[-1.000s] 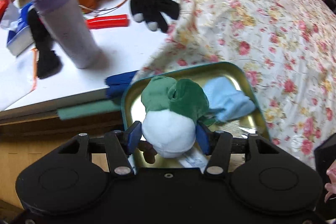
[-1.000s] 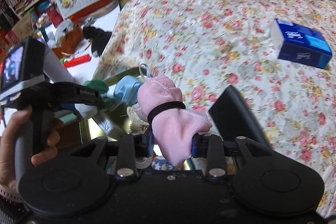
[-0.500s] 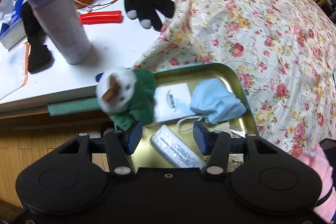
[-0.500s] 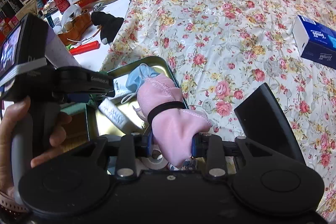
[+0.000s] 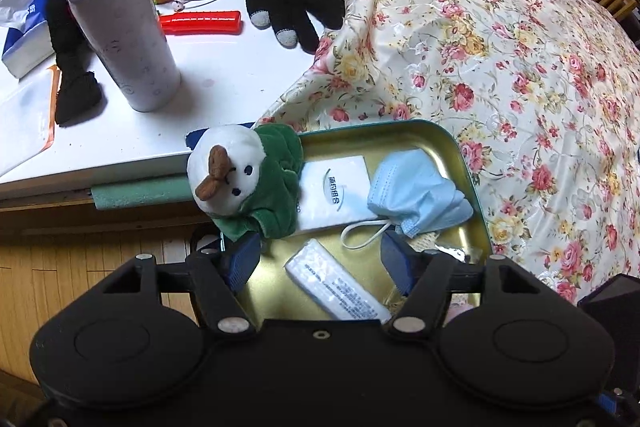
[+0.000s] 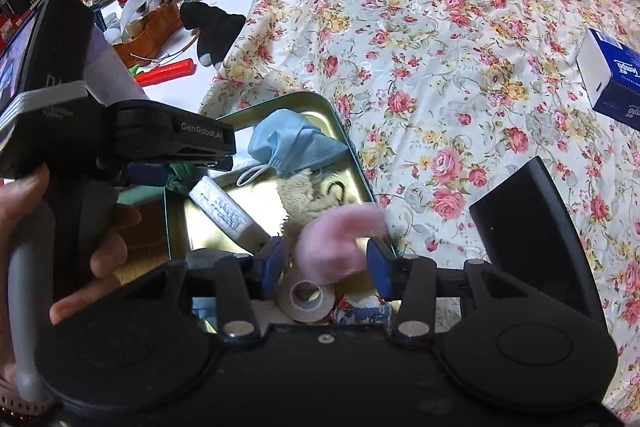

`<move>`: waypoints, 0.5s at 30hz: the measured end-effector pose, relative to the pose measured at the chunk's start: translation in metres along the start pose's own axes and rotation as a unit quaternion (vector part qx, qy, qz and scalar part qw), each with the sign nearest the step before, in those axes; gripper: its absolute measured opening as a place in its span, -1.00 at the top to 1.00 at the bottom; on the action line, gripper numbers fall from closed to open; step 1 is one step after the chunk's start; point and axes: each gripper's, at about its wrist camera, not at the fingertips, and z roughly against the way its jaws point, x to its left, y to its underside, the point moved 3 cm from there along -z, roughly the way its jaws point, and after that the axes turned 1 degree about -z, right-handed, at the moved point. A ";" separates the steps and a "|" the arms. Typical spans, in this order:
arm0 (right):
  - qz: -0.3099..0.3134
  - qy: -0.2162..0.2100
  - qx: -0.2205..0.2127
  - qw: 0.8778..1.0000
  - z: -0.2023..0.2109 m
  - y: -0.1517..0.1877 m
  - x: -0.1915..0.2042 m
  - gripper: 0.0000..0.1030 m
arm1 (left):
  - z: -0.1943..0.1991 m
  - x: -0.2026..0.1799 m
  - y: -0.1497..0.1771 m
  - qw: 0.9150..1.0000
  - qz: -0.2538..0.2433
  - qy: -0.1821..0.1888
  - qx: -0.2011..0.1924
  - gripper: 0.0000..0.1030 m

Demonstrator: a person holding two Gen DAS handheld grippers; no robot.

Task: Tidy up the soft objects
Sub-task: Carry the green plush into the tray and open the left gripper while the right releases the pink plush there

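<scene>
- The left gripper (image 5: 320, 261) is held with its jaws spread and nothing between them, above the near part of the tin tray (image 5: 468, 163).
- The green plush toy (image 5: 248, 181) is seen at the tray's left rim, just beyond the left jaw, its white face turned up.
- The right gripper (image 6: 326, 265) is likewise released; a blurred pink cloth bundle (image 6: 336, 247) is seen between the parted jaws over the tray's near right corner, and contact cannot be told.
- Inside the tray are found a light blue face mask (image 5: 416, 193) toward the far right, a white tissue packet (image 5: 336, 195) beside it, a long white wrapped pack (image 5: 336, 287) near the front, a beige fluffy item (image 6: 300, 195) and a roll of tape (image 6: 306, 297).
- The tray is set on the floral bedspread (image 5: 500, 47), at the bed's edge next to the white surface (image 5: 224, 67).
- On the surface stand a lavender bottle (image 5: 116, 15), a black glove (image 5: 280, 3) and a red tool (image 5: 200, 23).
- A blue tissue box (image 6: 612, 83) lies on the bed's far right.
</scene>
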 end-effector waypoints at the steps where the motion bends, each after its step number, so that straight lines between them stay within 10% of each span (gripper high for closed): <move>1: -0.002 0.000 0.001 1.000 0.001 0.000 0.000 0.14 | 0.000 0.000 0.000 1.000 0.000 0.000 0.000 -0.21; 15: -0.016 0.039 0.028 0.999 0.007 0.010 -0.007 0.11 | 0.000 0.000 0.007 0.999 -0.029 -0.030 -0.002 -0.28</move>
